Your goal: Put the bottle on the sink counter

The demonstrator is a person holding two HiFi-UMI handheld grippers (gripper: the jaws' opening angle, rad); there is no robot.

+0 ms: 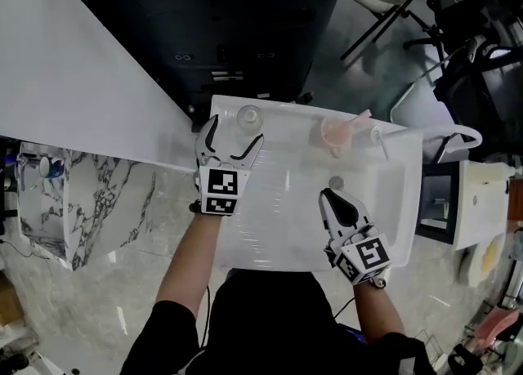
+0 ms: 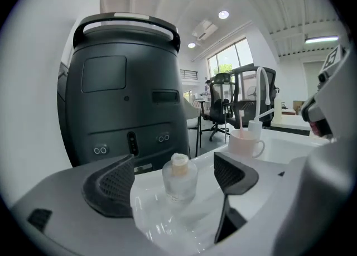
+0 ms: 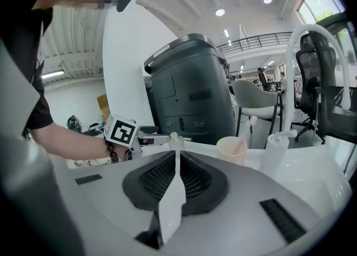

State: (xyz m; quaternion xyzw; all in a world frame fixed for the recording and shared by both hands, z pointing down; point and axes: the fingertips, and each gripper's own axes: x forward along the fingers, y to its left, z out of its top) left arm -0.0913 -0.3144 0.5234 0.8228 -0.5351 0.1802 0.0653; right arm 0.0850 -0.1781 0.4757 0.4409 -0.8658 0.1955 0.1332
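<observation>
I have the left gripper (image 1: 237, 131) spread as wide as it goes, one pad on each side of the bottle (image 1: 249, 118) and neither touching the glass. The small clear bottle with its pale stopper stands upright on its own at the back left corner of the sink counter (image 1: 286, 118), close to the edge that faces the big dark machine (image 2: 128, 82). Because it carries its own weight there, I judge the placing as good as done. The wide gap between the jaws gives me room to draw straight back without clipping it. The corner is the one worry, since a sideways nudge could send the bottle off the ledge. I hold the right gripper (image 1: 328, 196) pressed together with nothing in it, low over the basin and well apart from the bottle, so it stays out of the left one's way. The pink cup (image 1: 335, 132) and the dispenser (image 1: 377, 136) stand farther along the same back ledge, clear of the spot I chose.
</observation>
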